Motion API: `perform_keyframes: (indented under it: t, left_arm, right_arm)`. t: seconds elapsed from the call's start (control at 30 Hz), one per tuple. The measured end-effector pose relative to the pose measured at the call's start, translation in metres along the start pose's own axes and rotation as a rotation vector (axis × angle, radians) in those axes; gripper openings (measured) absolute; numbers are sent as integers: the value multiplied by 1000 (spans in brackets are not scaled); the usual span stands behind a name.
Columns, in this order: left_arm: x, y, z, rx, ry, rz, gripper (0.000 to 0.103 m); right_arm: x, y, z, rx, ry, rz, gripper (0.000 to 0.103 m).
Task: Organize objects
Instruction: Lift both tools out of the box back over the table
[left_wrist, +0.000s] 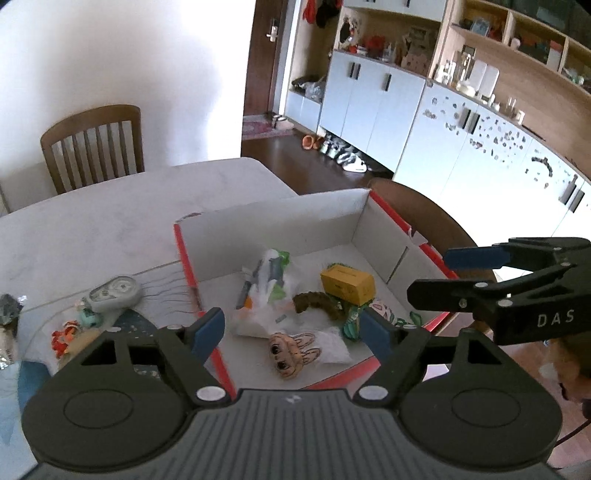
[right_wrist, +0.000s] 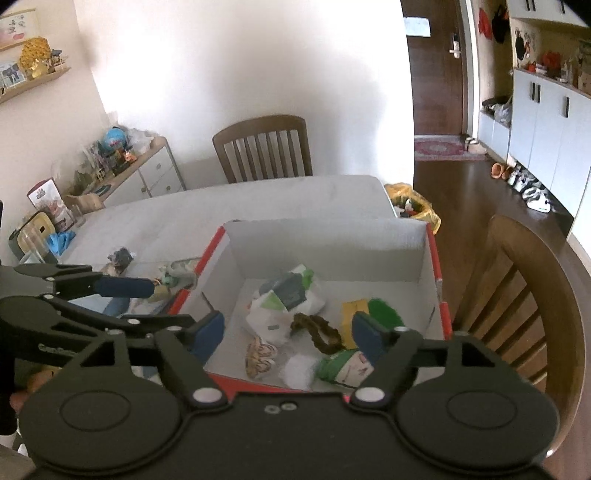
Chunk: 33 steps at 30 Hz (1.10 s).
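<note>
Nearest the lens, the left gripper (left_wrist: 291, 328) hangs just above the near rim of the red-edged cardboard box (left_wrist: 280, 214), its jaws spread wide and holding nothing. Below them, inside the box, lie a brown cartoon-face toy (left_wrist: 291, 349), a white plastic bag (left_wrist: 266, 291) with grey and green packets, a brown fuzzy loop (left_wrist: 317, 301) and a yellow carton (left_wrist: 347, 286). The right gripper (right_wrist: 288, 334) hovers over the same near rim, its jaws likewise apart and empty; the left wrist view shows it side-on, to the right of the box.

Outside the box, on the worktop (left_wrist: 122, 218) by its left wall, loose items remain: a grey correction-tape dispenser (left_wrist: 116, 293) nearest the wall, a small teal figure (left_wrist: 90, 317) just beside it, an orange trinket (left_wrist: 64, 338) farther left, and a dark crumpled wrapper (left_wrist: 9, 306) at the far left edge. Wooden chairs stand beyond the far side of the worktop and to the right of the box.

Judging by this, sorting is partway through: several things are in the box, and neither gripper carries anything, so a fresh pick seems due. The likely next move is for the left gripper to swing left over the box wall, drop onto the tape dispenser with jaws straddling its narrow width, then close and lift clear of the rim.
</note>
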<state>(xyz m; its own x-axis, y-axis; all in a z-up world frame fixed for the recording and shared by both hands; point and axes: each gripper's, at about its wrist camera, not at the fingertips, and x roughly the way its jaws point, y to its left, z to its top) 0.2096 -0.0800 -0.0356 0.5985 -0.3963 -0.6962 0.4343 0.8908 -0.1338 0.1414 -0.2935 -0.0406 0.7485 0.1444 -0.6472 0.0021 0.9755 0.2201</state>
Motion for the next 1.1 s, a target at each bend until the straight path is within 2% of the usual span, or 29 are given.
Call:
perform_keyframes:
  t: [0.4,0.6,0.77,0.93,1.1]
  left_arm:
    - [-36,45,-6,-12,-57,2,85]
    - [-51,74,-10,-40,-78,8,88]
    - [-63,103,-17,-75,-100,13,101]
    - [-73,135,-25,-113,-121,38,103]
    - [-86,164,-32,-130,-176,95,103]
  right_arm:
    - [2,53,-4,17,-51,-22,102]
    - [8,84,-4,18,-53,-7,102]
    - [17,112,-3,2,-54,10,102]
    - [32,140,1,-7,-40,25,102]
    - [47,167,3,-25,-31,32,102]
